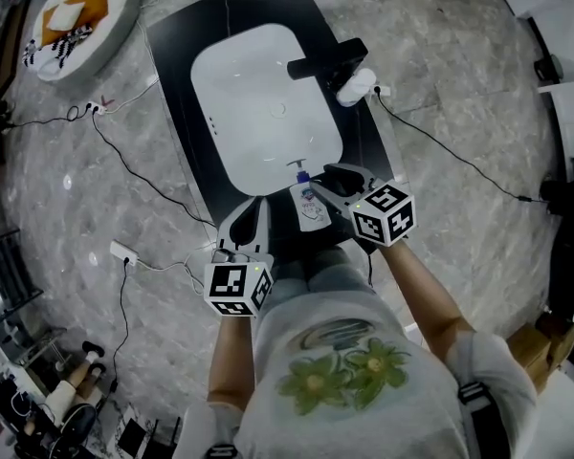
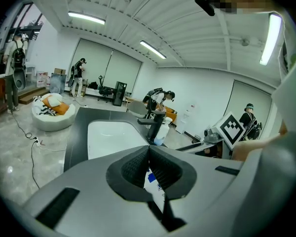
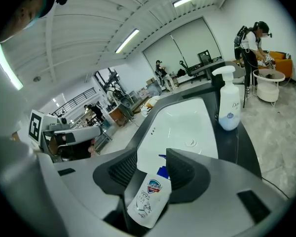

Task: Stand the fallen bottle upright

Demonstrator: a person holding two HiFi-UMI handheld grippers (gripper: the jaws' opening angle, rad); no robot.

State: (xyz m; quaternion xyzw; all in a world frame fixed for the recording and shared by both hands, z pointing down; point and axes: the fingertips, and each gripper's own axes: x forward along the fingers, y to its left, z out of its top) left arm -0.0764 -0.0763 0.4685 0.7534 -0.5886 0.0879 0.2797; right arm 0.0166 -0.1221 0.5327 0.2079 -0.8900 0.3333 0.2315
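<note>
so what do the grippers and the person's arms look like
The left gripper and right gripper are grey shells whose jaws have black ribbed pads. Each carries a white cube with black square markers. The person wears a white short-sleeved shirt with green flowers.

We wear a pale grey T-shirt (image 1: 349,395) printed with green flowers. Our left claw (image 1: 247,210) and right claw (image 1: 327,182) are grey with dark ribbed pads (image 3: 179,170), each bearing a black-and-white marker cube (image 1: 387,213).
</note>
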